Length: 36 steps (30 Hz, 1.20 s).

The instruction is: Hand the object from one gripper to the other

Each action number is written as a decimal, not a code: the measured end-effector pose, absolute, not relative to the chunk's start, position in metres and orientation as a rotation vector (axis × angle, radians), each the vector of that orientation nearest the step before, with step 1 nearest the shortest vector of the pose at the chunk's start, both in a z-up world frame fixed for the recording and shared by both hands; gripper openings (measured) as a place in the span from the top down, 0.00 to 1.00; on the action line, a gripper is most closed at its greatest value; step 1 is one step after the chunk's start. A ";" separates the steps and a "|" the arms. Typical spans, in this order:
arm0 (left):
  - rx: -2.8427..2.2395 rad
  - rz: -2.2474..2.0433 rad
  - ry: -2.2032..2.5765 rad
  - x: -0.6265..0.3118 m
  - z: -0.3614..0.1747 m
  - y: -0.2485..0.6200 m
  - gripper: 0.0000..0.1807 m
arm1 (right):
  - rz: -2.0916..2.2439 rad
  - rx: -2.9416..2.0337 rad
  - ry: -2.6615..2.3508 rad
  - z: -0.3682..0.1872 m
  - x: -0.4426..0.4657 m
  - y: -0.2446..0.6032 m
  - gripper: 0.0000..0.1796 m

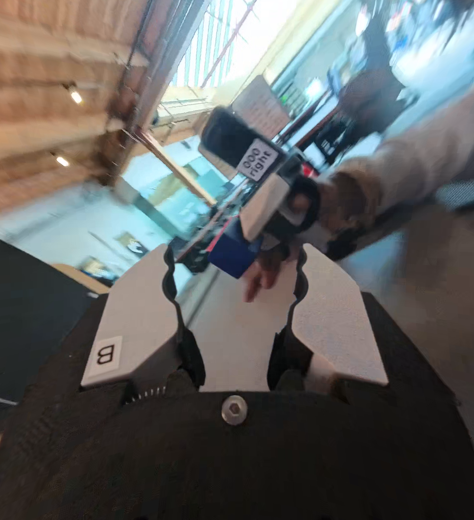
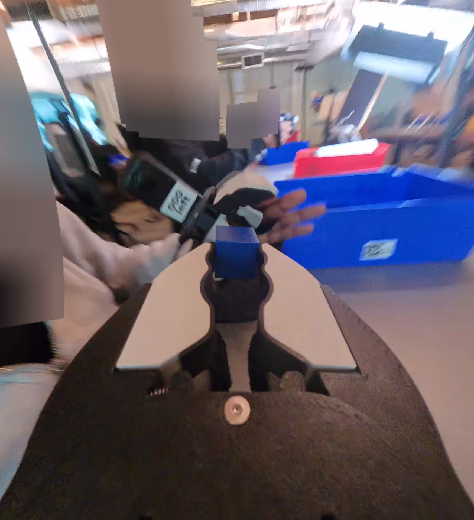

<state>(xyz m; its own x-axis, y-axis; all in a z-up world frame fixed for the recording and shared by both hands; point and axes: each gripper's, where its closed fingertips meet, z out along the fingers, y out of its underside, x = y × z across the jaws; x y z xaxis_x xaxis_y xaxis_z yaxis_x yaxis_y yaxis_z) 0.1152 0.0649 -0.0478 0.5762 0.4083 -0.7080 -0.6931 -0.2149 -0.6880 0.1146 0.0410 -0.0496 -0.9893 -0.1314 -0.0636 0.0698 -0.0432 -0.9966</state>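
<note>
A blue cube (image 2: 236,254) sits clamped between the fingertips of my right gripper (image 2: 236,250), which is shut on it and holds it in the air. In the left wrist view the cube (image 1: 230,257) shows at the tip of the right gripper (image 1: 247,239), just ahead of my left gripper (image 1: 236,253). The left gripper is open and empty, its jaws spread wide, with the cube in line with the gap and no contact visible. In the right wrist view the left gripper (image 2: 228,225) shows just behind the cube, held by a hand (image 2: 289,213).
A long blue bin (image 2: 385,225) stands on the grey table (image 2: 399,337) to the right, with a red bin (image 2: 340,160) and another blue one behind it. A person's light sleeve (image 1: 399,168) reaches in from the right. The background is blurred.
</note>
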 end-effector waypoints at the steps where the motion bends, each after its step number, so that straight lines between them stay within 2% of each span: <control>1: -1.490 1.147 0.322 0.114 -0.052 0.066 0.57 | -2.044 0.031 1.981 -0.051 0.116 0.041 0.84; 4: -1.562 1.339 0.453 0.109 -0.065 0.071 0.67 | -1.715 0.193 1.765 -0.056 0.123 0.042 0.84; 7: -1.563 1.347 0.480 0.111 -0.066 0.072 0.81 | -1.594 0.224 1.725 -0.065 0.129 0.038 0.84; 12: -1.586 1.131 0.353 0.113 -0.065 0.071 0.84 | -1.640 0.184 1.777 -0.064 0.132 0.038 0.83; 17: -1.453 0.507 -0.039 0.112 -0.043 0.053 0.84 | -2.062 -0.005 1.974 -0.053 0.122 0.036 0.55; 19: -1.382 0.149 -0.174 0.115 -0.040 0.048 0.84 | -2.393 -0.219 2.116 -0.043 0.116 0.039 0.52; 22: -1.292 -0.343 -0.299 0.125 -0.041 0.049 0.84 | -2.834 -0.878 2.422 -0.038 0.118 0.044 0.58; 25: -1.405 -0.432 -0.311 0.133 -0.060 0.059 0.84 | -2.872 -1.512 2.508 -0.050 0.138 0.039 0.65; 28: -1.545 -0.473 -0.259 0.148 -0.077 0.070 0.84 | -2.792 -1.486 2.554 -0.059 0.137 0.033 0.65; 29: -1.552 -0.477 -0.243 0.151 -0.078 0.071 0.84 | -2.759 -1.466 2.571 -0.062 0.136 0.032 0.68; 31: -1.544 -0.478 -0.254 0.149 -0.078 0.071 0.84 | -2.683 -1.454 2.601 -0.068 0.136 0.032 0.81; 32: -1.528 -0.481 -0.259 0.148 -0.076 0.070 0.84 | -2.666 -1.438 2.617 -0.069 0.137 0.032 0.84; 35: -1.491 -0.415 -0.265 0.141 -0.072 0.070 0.83 | -2.647 -1.349 2.663 -0.068 0.132 0.032 0.84; 36: -1.446 -0.359 -0.259 0.136 -0.065 0.069 0.77 | -2.645 -1.291 2.669 -0.067 0.130 0.033 0.84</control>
